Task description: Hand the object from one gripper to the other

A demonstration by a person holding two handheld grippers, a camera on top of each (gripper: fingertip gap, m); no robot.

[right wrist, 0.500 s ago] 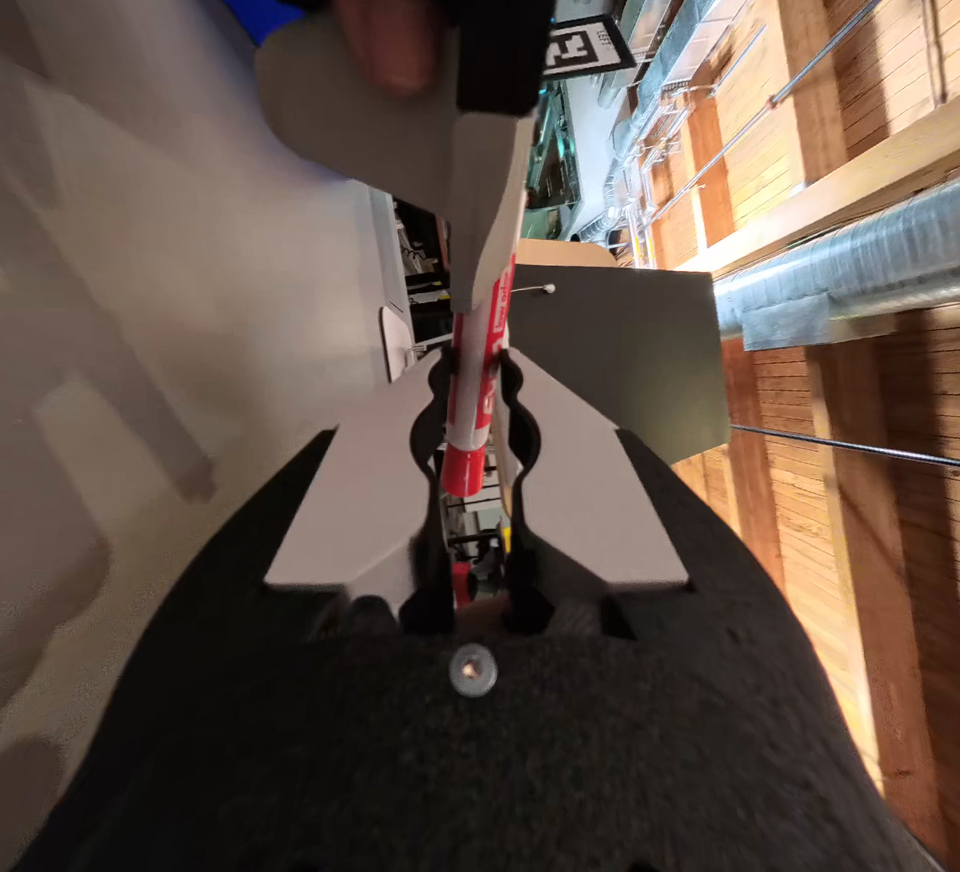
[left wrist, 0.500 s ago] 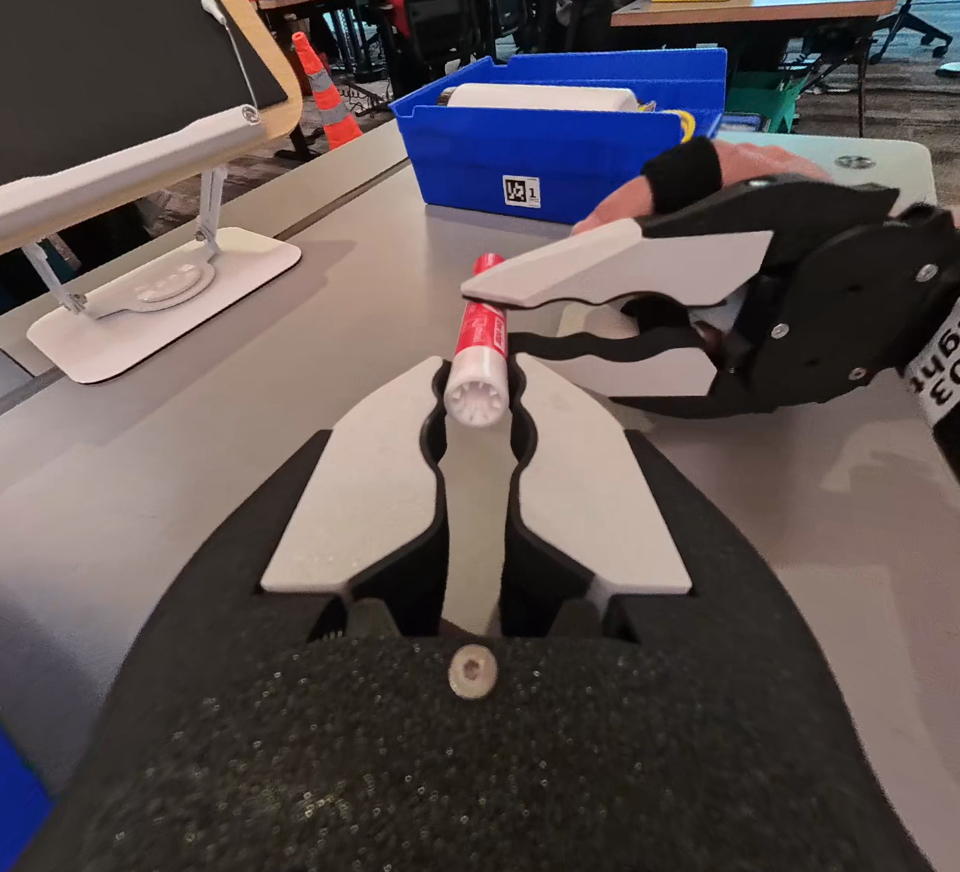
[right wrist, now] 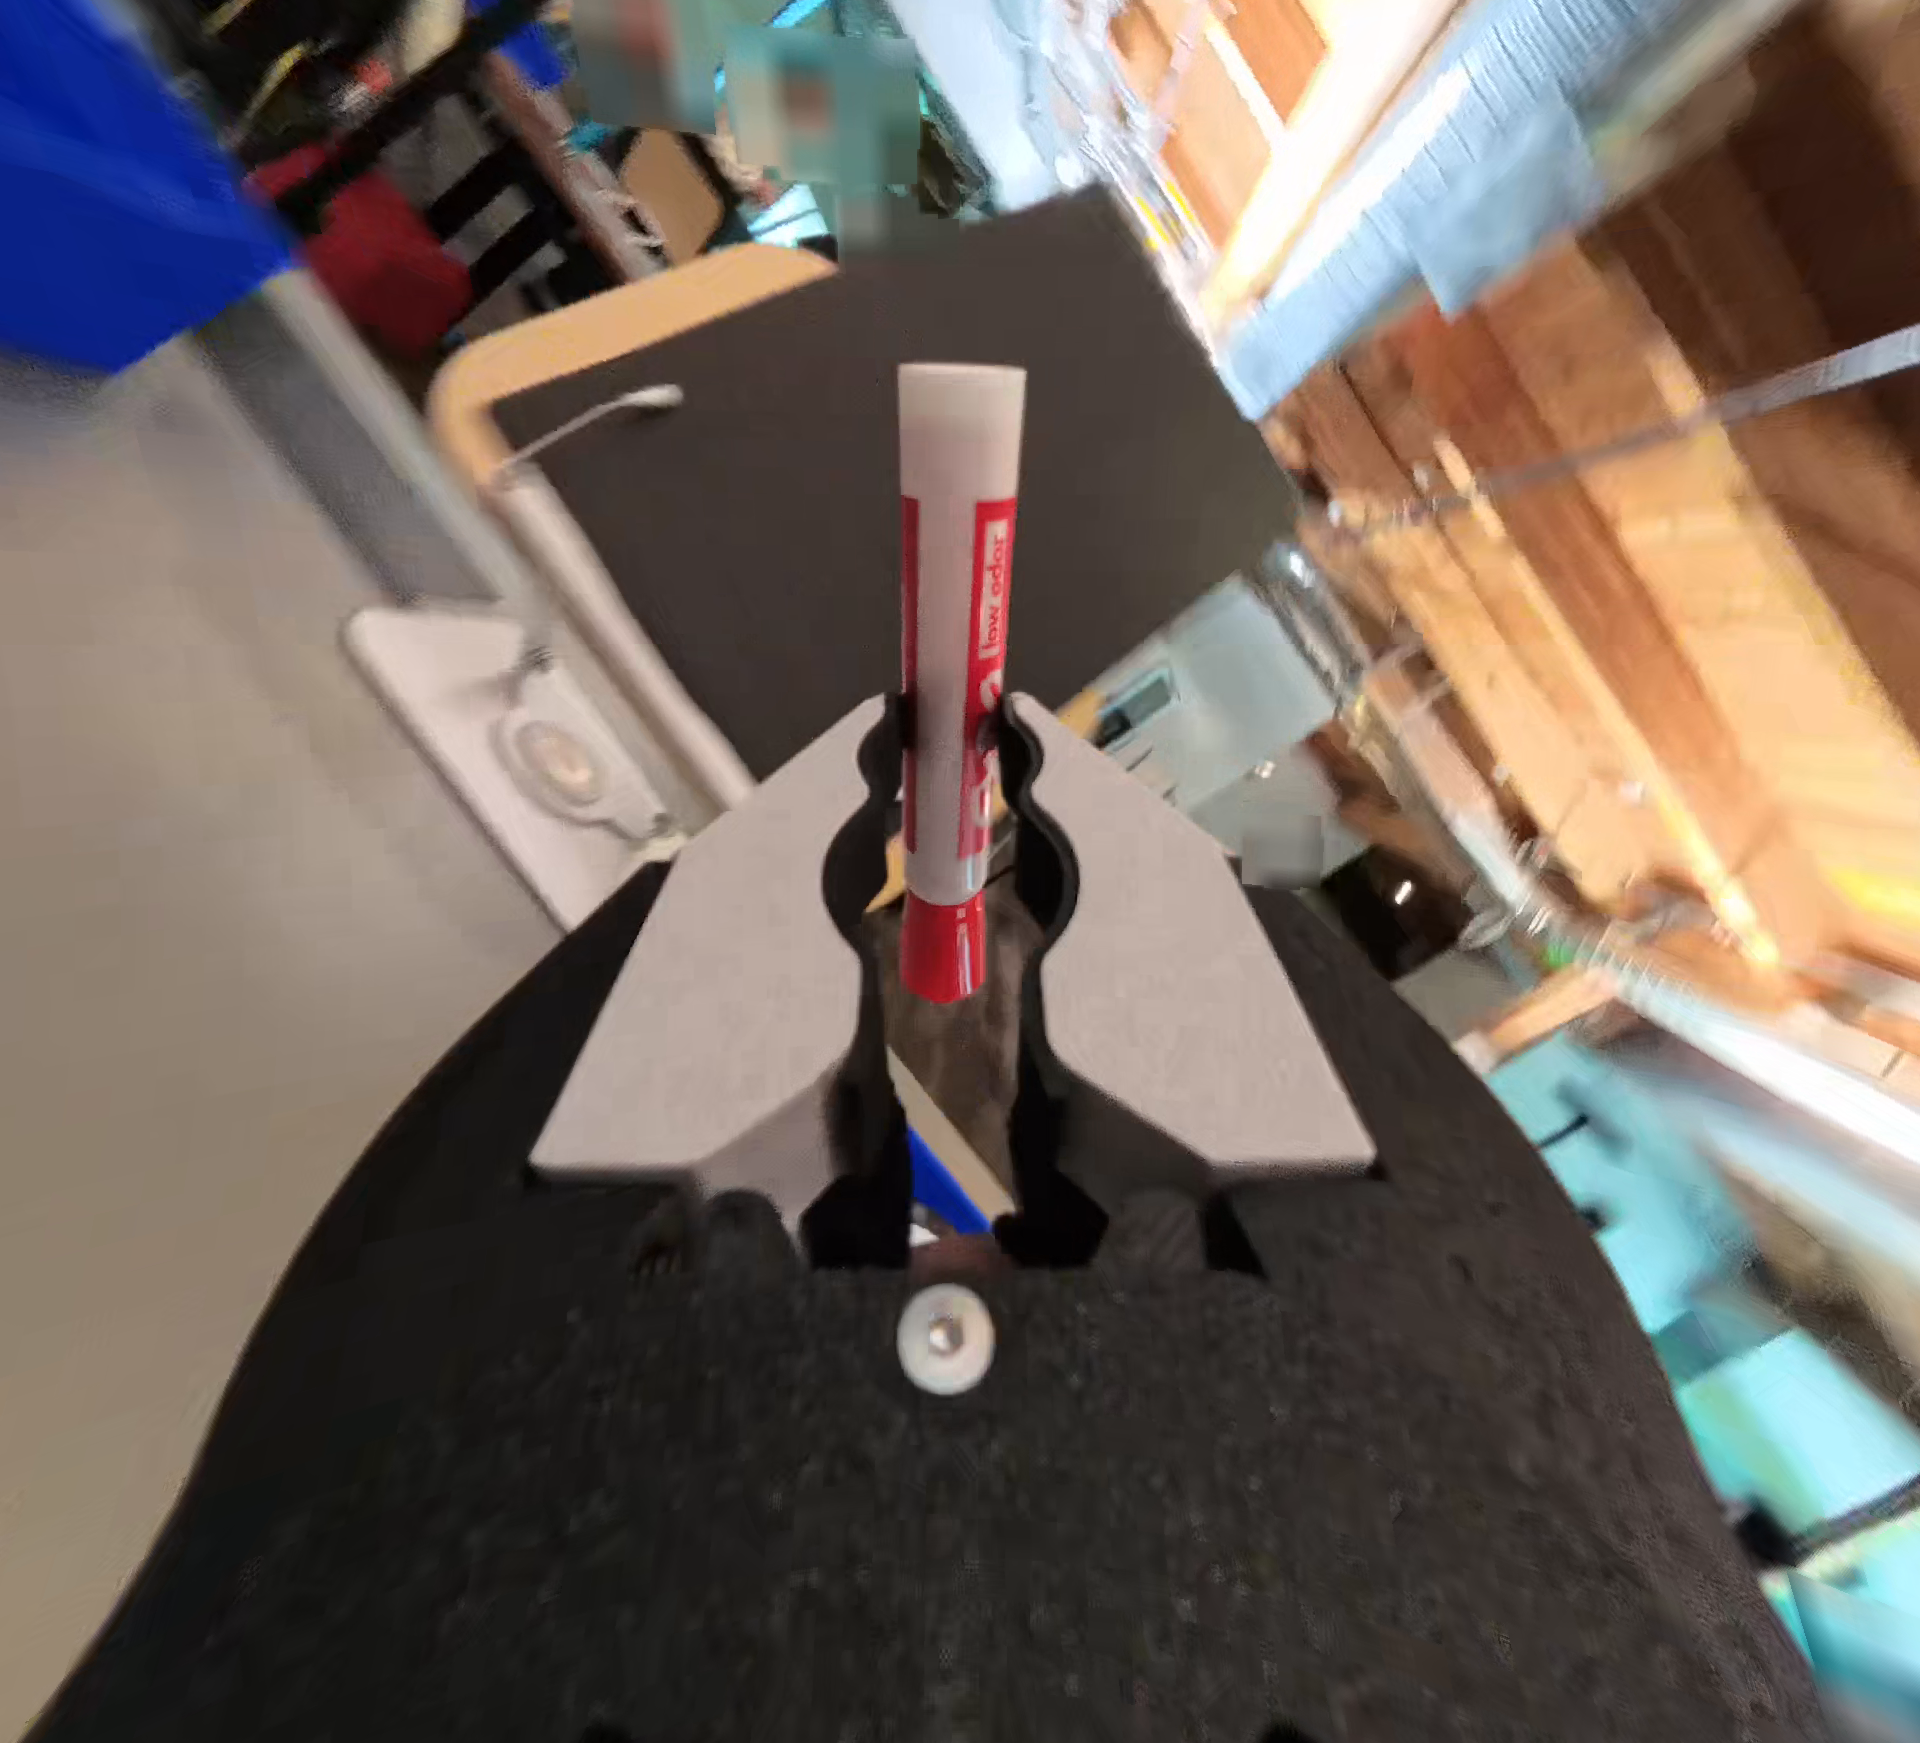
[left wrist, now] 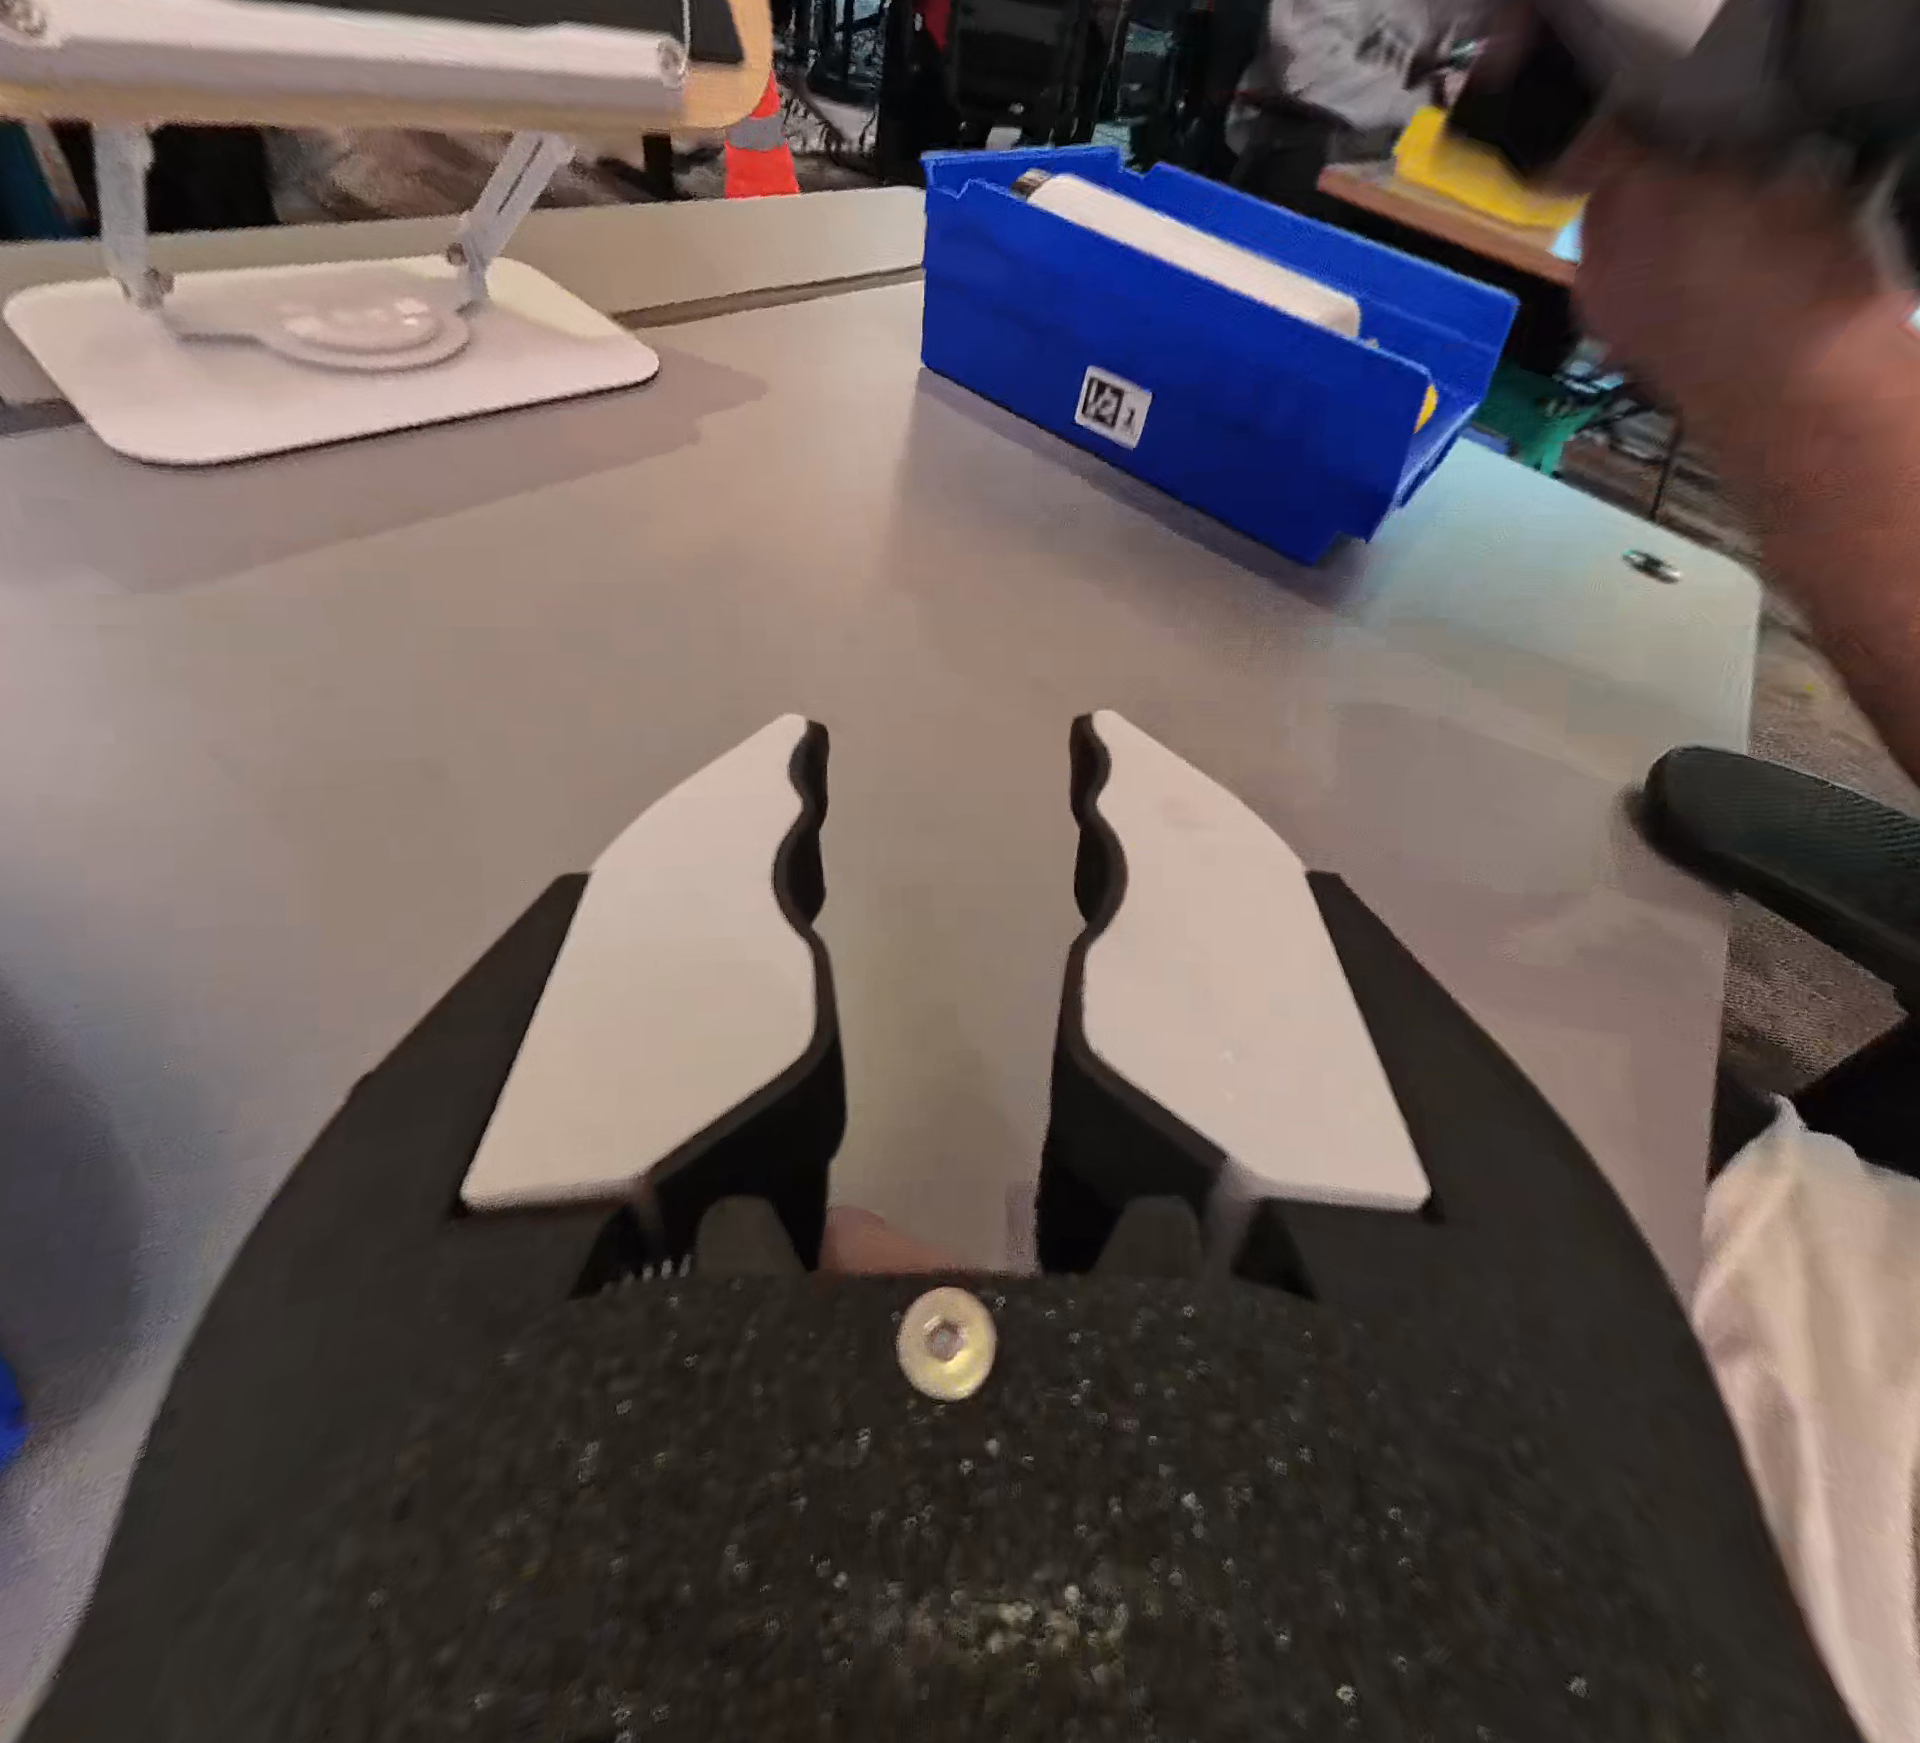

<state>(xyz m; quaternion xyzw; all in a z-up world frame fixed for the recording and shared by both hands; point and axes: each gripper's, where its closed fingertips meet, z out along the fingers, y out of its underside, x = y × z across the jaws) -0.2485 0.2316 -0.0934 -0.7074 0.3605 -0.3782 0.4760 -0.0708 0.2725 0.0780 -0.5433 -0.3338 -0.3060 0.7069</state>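
Bright, even indoor light — soft shadows, wide-angle bending at edges, heavy motion blur across both backgrounds.

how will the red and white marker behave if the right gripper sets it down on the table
The marker looks rigid and light. Its round barrel would probably roll on the flat table. The right gripper pinches it near the tips only, so it might pivot.

Print on marker, bin sticker.

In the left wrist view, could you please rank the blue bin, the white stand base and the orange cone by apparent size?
1-2. blue bin and white stand base: similar, unsure.
3. orange cone, farther off, partly hidden.
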